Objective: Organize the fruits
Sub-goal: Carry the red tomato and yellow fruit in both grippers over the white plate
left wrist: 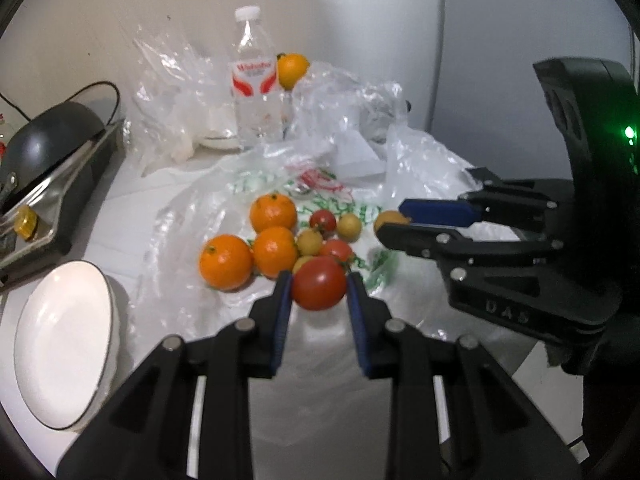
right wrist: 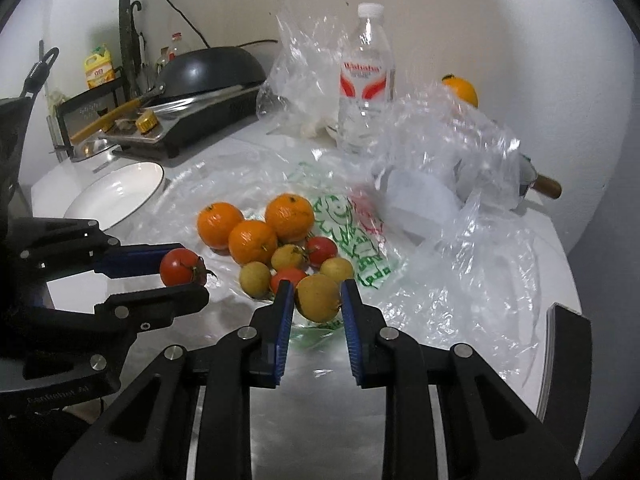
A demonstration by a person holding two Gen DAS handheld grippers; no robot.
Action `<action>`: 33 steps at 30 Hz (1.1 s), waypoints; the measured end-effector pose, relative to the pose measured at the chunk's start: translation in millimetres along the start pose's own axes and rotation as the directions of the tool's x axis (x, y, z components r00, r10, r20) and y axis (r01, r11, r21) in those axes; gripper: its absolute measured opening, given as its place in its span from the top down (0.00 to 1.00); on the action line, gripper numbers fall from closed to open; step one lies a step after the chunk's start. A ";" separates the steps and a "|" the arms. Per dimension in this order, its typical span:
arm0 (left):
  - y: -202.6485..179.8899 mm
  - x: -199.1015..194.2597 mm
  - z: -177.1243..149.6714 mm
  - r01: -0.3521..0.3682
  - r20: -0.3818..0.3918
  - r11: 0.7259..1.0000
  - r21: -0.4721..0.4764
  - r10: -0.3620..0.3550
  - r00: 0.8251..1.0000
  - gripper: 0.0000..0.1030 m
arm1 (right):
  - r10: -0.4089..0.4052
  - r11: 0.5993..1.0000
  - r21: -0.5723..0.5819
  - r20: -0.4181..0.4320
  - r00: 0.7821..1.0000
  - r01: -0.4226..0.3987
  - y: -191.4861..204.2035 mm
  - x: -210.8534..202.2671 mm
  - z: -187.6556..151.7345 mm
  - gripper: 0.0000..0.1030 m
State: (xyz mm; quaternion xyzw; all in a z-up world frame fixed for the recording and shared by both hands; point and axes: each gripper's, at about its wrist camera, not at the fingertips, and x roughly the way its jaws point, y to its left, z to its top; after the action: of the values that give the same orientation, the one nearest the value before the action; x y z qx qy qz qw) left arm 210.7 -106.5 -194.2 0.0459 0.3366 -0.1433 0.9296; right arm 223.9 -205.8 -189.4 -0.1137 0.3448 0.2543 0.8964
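My left gripper (left wrist: 319, 280) is shut on a red tomato (left wrist: 319, 284), held just above the plastic bag. My right gripper (right wrist: 316, 290) is shut on a small yellow fruit (right wrist: 318, 297). From the left wrist view the right gripper (left wrist: 394, 220) shows at the right with that yellow fruit (left wrist: 387, 218) at its tips. In the right wrist view the left gripper (right wrist: 188, 274) appears at the left with the tomato (right wrist: 181, 266). On the bag lie three oranges (right wrist: 256, 240), small red tomatoes (right wrist: 321, 250) and yellow fruits (right wrist: 255, 278). A fourth orange (right wrist: 462, 88) sits at the back.
A white bowl (right wrist: 116, 194) stands at the left of the table. Behind it are a black stove with a dark pan (right wrist: 212, 70). A water bottle (right wrist: 366, 80) and crumpled clear plastic bags (right wrist: 460, 152) fill the back and right side.
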 end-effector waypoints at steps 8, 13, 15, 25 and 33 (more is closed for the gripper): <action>17.2 -26.9 -7.6 -0.010 0.040 1.000 0.005 0.010 0.999 0.73 | -0.017 1.000 -0.013 0.032 0.999 0.017 29.3 -12.8 8.5 0.75; 27.9 -42.9 -12.8 -0.013 0.068 1.000 0.009 0.013 0.998 0.73 | -0.027 0.999 -0.015 0.054 0.998 0.028 44.9 -19.6 12.6 0.75; 32.0 -48.7 -15.1 -0.013 0.079 1.000 0.008 0.013 0.997 0.73 | -0.029 0.999 -0.021 0.061 0.998 0.030 52.2 -21.5 15.5 0.75; 66.1 -75.6 -30.6 -0.073 0.133 0.997 -0.026 0.076 0.988 0.73 | -0.026 0.996 -0.083 0.080 0.996 0.032 87.3 -24.1 29.0 0.75; 98.2 -87.9 -44.4 -0.121 0.146 0.990 -0.071 0.130 0.981 0.73 | -0.004 0.992 -0.123 0.085 0.996 0.014 115.0 -18.2 40.1 0.75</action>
State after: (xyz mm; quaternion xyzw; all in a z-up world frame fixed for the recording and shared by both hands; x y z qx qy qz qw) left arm 148.3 16.1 -173.3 0.0273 0.2665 -0.0770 0.9604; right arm 173.4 -100.3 -150.8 -0.1598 0.2894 0.2759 0.9026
